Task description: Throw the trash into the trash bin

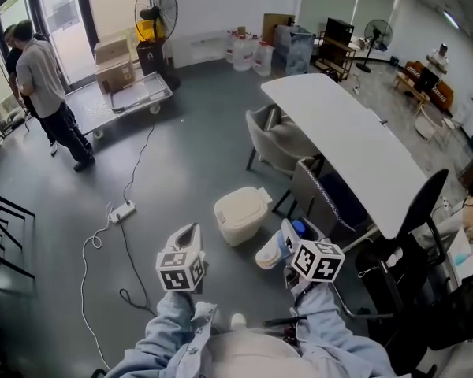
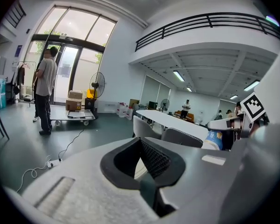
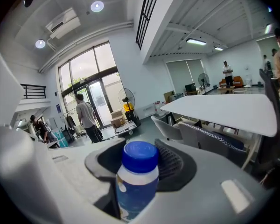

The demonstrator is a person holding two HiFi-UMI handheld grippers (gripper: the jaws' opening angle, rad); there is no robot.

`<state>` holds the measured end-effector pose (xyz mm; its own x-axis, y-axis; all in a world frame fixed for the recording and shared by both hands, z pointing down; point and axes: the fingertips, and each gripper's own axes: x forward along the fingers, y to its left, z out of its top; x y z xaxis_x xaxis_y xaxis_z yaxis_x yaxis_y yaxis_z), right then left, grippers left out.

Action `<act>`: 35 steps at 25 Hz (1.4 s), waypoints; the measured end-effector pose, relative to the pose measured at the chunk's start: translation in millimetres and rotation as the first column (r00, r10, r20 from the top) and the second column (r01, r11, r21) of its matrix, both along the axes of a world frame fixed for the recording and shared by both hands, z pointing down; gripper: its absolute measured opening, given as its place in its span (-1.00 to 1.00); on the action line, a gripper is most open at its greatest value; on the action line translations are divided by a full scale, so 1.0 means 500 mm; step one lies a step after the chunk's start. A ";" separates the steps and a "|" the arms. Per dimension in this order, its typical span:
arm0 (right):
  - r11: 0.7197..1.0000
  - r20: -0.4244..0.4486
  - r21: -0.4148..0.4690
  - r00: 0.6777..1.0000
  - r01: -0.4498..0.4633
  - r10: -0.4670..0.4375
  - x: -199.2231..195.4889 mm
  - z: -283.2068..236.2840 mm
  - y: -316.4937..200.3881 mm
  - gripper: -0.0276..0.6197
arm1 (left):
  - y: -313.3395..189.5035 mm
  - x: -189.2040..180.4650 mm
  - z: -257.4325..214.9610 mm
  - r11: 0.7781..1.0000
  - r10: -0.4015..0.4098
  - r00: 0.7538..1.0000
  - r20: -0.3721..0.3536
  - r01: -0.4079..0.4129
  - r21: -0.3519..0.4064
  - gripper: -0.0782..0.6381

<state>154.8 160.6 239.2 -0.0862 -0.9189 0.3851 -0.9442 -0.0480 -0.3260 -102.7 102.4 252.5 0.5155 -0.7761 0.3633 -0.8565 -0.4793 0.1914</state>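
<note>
A cream trash bin (image 1: 240,215) with its lid down stands on the grey floor, just ahead of both grippers. My right gripper (image 1: 288,239) is shut on a small bottle (image 1: 298,229) with a blue cap and a white and blue label. In the right gripper view the bottle (image 3: 137,176) stands upright between the black pads of that gripper (image 3: 140,169). My left gripper (image 1: 191,233) hangs to the left of the bin. Its jaws (image 2: 142,160) are apart with nothing between them. The bottle (image 2: 215,139) also shows at the right of the left gripper view.
A long white table (image 1: 355,144) runs along the right, with grey chairs (image 1: 280,136) and a black office chair (image 1: 414,235) beside it. A power strip with a cable (image 1: 122,211) lies on the floor to the left. A cart with boxes (image 1: 130,93) and a person (image 1: 51,93) are at the far left.
</note>
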 end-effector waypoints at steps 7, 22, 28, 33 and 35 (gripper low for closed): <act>0.998 -0.014 -0.019 0.999 -0.053 0.053 0.000 0.010 -0.116 -0.32 | -0.145 0.006 0.031 0.998 0.045 0.999 -0.017 -0.046 -0.034 -0.76; 0.984 -0.033 0.006 0.984 -0.176 0.176 -0.053 -0.038 -0.361 -0.32 | -0.485 -0.046 -0.019 0.992 0.128 0.991 -0.041 -0.129 -0.007 -0.76; 0.984 -0.107 -0.029 0.979 -0.178 0.174 -0.072 -0.020 -0.399 -0.32 | -0.547 -0.046 0.020 0.984 0.171 0.985 -0.034 -0.172 -0.044 -0.76; 0.985 -0.145 -0.057 0.978 -0.163 0.153 -0.027 0.002 -0.404 -0.32 | -0.566 -0.019 0.054 0.983 0.171 0.985 -0.028 -0.173 -0.066 -0.76; 0.986 -0.149 -0.062 0.978 -0.157 0.147 0.004 0.013 -0.410 -0.32 | -0.570 0.002 0.064 0.982 0.174 0.985 -0.014 -0.174 -0.069 -0.76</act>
